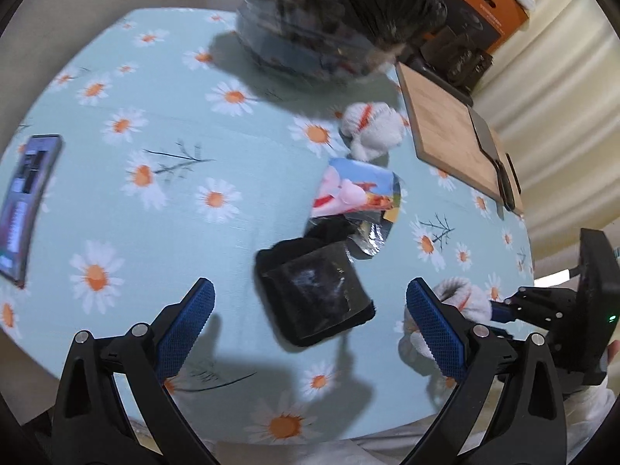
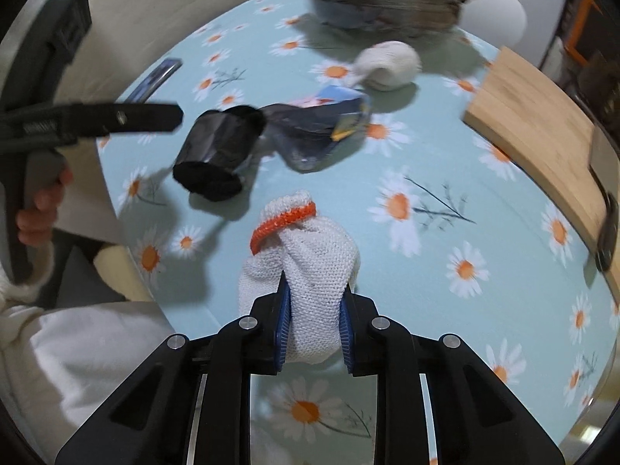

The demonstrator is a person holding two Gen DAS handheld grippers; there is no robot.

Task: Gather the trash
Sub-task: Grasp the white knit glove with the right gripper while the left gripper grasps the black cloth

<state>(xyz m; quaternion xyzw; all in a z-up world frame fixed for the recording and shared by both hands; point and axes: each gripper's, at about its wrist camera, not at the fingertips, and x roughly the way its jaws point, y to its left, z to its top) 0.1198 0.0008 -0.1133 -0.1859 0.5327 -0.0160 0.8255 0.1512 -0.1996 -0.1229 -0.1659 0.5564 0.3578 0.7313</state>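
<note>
Over tablecloth [image 2: 484, 178], right gripper [image 2: 314, 325] angled down, clamping glove [image 2: 306, 267]

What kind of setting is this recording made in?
Probably a home dining or kitchen table: a daisy-print tablecloth, a wooden cutting board at its edge, and a boxed appliance stacked behind, by pale curtains.

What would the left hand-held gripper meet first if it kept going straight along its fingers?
Most likely the black pouch: it lies on the daisy tablecloth just ahead of the open left hand-held gripper, roughly centred between its fingers. Depth is unclear, so it might land on cloth just short of it.
</note>
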